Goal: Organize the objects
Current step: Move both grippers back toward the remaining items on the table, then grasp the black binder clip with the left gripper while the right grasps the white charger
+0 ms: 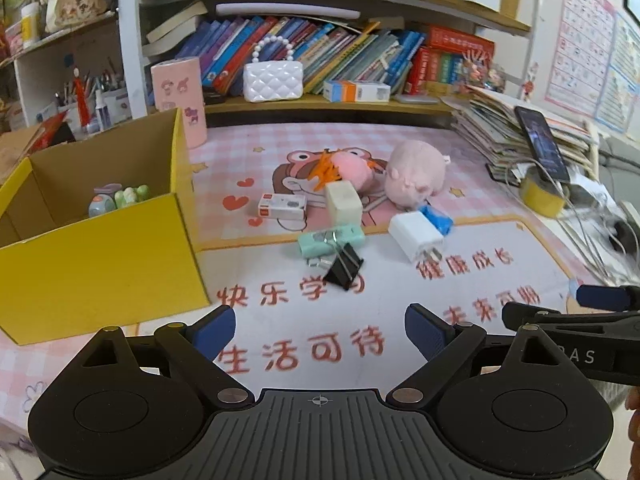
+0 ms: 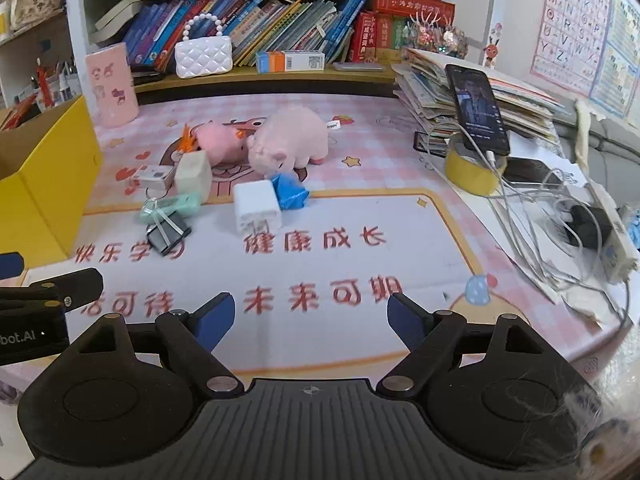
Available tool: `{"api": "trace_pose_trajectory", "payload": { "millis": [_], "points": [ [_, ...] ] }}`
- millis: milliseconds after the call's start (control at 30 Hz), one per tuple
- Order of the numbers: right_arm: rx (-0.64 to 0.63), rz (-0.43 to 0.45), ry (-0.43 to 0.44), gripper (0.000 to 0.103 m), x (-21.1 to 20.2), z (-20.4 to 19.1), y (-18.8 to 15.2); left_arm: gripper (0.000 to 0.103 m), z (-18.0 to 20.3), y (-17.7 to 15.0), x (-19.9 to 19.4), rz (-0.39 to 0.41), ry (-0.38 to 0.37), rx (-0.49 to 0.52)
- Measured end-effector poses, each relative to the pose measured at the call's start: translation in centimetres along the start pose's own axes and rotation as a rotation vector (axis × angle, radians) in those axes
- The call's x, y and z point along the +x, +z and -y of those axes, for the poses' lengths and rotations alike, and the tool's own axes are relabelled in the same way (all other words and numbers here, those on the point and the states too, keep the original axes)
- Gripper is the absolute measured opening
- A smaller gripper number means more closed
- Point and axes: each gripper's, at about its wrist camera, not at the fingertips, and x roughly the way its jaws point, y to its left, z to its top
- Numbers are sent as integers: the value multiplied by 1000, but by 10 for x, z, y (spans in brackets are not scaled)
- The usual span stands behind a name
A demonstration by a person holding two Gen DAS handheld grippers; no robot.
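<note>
Bare mat [image 1: 320, 320] up to the clutter pile [image 1: 340, 216]; yellow box [image 1: 100, 264] left, cables [image 2: 560, 232] right.

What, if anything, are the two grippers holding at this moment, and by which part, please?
Nothing is held. The left gripper and the right gripper both stand open over the printed desk mat, with only the mat between their fingers.

The worktop [image 2: 360, 240] is covered by a pink checked mat printed with red characters. Behind it, wooden shelves [image 1: 320, 106] are packed with leaning books [image 1: 340, 52]. A letter chart [image 2: 568, 20] is pinned to the white wall at the right. The room is evenly and brightly lit.
</note>
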Motion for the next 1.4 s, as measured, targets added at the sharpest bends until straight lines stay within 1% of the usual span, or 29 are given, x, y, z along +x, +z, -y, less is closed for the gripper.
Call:
{"api": "trace_pose_trajectory", "payload": {
  "millis": [133, 267, 400, 433, 467, 500, 700, 833, 933, 967, 1000, 1033, 1067, 1100, 1200, 1267, 1400],
  "points": [
    [-2, -8, 62, 82, 16, 10, 13, 94, 10, 9, 11, -7, 51, 2],
    [-9, -13, 116, 82, 32, 15, 25, 93, 17, 17, 21, -15, 85, -5],
    [-40, -6, 174, 79, 51, 15, 36, 92, 20, 24, 33, -34, 127, -24],
    [-46, -7, 187, 74, 57, 15, 39, 92, 20, 25, 34, -34, 133, -30],
    [-53, -11, 205, 67, 63, 14, 42, 92, 20, 27, 35, -34, 141, -34],
    [-62, -21, 224, 63, 70, 12, 45, 92, 19, 28, 36, -35, 150, -37],
    [-95, -52, 285, 58, 108, 1, 63, 92, 16, 30, 37, -63, 196, -53],
    [-116, -75, 327, 56, 130, -9, 73, 91, 18, 30, 38, -82, 215, -55],
    [-152, -82, 327, 54, 142, -18, 76, 87, 20, 31, 41, -94, 213, -56],
    [-166, -82, 324, 51, 146, -20, 76, 83, 22, 31, 42, -93, 212, -56],
    [-186, -81, 319, 41, 149, -22, 76, 77, 23, 32, 44, -95, 207, -56],
    [-208, -71, 314, 41, 150, -22, 76, 74, 23, 33, 46, -99, 200, -58],
    [-229, -70, 317, 40, 150, -23, 77, 67, 24, 34, 49, -103, 192, -62],
    [-231, -74, 325, 40, 149, -20, 78, 62, 24, 35, 53, -106, 184, -67],
    [-197, -58, 351, 40, 137, -7, 80, 55, 26, 39, 65, -106, 167, -82],
    [-168, -52, 354, 41, 127, 3, 82, 52, 25, 42, 76, -102, 155, -92],
    [-115, -67, 356, 41, 112, 21, 83, 50, 20, 49, 103, -121, 126, -141]
  ]
}}
